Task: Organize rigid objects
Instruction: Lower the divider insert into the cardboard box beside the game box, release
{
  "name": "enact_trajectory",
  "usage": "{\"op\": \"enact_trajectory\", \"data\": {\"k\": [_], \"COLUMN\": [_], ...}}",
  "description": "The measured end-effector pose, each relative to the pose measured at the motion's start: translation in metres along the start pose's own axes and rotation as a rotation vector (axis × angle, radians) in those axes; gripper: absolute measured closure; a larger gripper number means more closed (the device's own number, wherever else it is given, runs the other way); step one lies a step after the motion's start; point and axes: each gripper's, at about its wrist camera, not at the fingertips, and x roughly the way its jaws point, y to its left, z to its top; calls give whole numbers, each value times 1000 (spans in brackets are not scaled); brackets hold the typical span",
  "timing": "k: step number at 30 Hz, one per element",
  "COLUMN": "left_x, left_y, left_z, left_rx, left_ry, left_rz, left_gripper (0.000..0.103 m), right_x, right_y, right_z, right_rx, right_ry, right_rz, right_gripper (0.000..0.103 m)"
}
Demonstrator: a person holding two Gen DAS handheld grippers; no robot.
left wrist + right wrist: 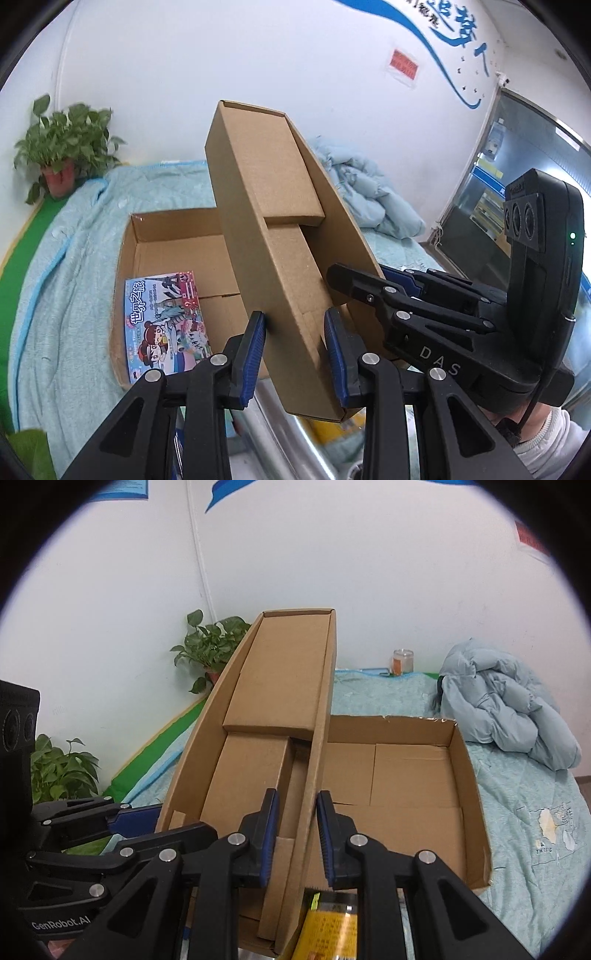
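Note:
A shallow brown cardboard lid (266, 177) hangs tilted in the air, held by both side walls. My left gripper (295, 325) is shut on its left wall. In the right wrist view my right gripper (297, 812) is shut on the lid's (273, 686) right wall. The right gripper (354, 284) also shows in the left wrist view, clamped on the far wall. The left gripper (122, 812) shows at the left edge of the right wrist view. Beneath the lid an open cardboard box (177, 251) (406, 775) lies on the bed, with a colourful picture box (166, 325) flat in its near left corner.
The light blue bedspread (524, 805) carries a crumpled pale blue jacket (509, 709) and a glass jar (402, 661) by the wall. Potted plants (62, 155) (210, 646) stand at the bed's far corner. A yellow package (332, 930) and a silvery roll (280, 435) lie under the grippers. A glass door (517, 177) is at the right.

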Motion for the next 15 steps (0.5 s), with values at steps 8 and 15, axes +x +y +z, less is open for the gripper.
{"op": "enact_trajectory", "data": {"k": [8,15], "left_x": [81,152], "left_y": [50,92], "left_z": [5,-11], "left_rx": [-57,-101], "left_ry": [97,191], "left_rz": [13,7], "left_gripper": [75,76], "right_x": [73,129], "right_y": [-8,-18], "right_z": [6,-9], "right_rx": [26,67], "right_ry": [138,270], "right_rz": [-8,-6], "right_gripper": [83,83]}}
